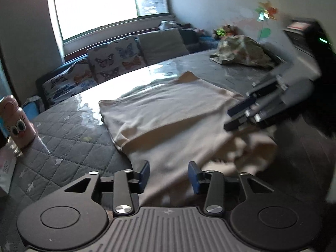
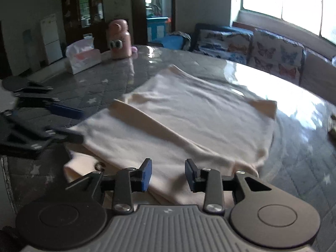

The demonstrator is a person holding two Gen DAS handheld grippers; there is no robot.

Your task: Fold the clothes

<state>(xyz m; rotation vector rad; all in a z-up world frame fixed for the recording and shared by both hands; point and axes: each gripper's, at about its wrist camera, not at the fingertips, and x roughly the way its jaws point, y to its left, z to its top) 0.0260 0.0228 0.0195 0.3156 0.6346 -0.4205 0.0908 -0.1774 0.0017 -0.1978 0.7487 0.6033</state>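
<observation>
On the grey quilted table (image 1: 69, 142) lies a cream garment (image 1: 168, 113), partly folded: one flat panel is laid over the rest, its edge running as a diagonal crease across the cloth. The near end, at the table's edge, is bunched and rumpled. The left gripper (image 1: 169, 177) hovers over the near edge of the garment with its blue-padded fingers (image 1: 145, 175) spread apart; cloth shows in the gap between them, but the pads do not press on it. The right gripper (image 2: 168, 175) sits likewise over the near edge, fingers spread, nothing pinched. Each gripper shows blurred at the side of the other's view. A pink bottle (image 2: 118, 40) with cartoon eyes and a tissue box (image 2: 83, 57) stand near the table's far corner. A camouflage cloth (image 1: 241, 51) lies heaped well apart from the garment. Behind the table runs a sofa with butterfly cushions (image 1: 115, 57) under a bright window (image 1: 109, 2).
</observation>
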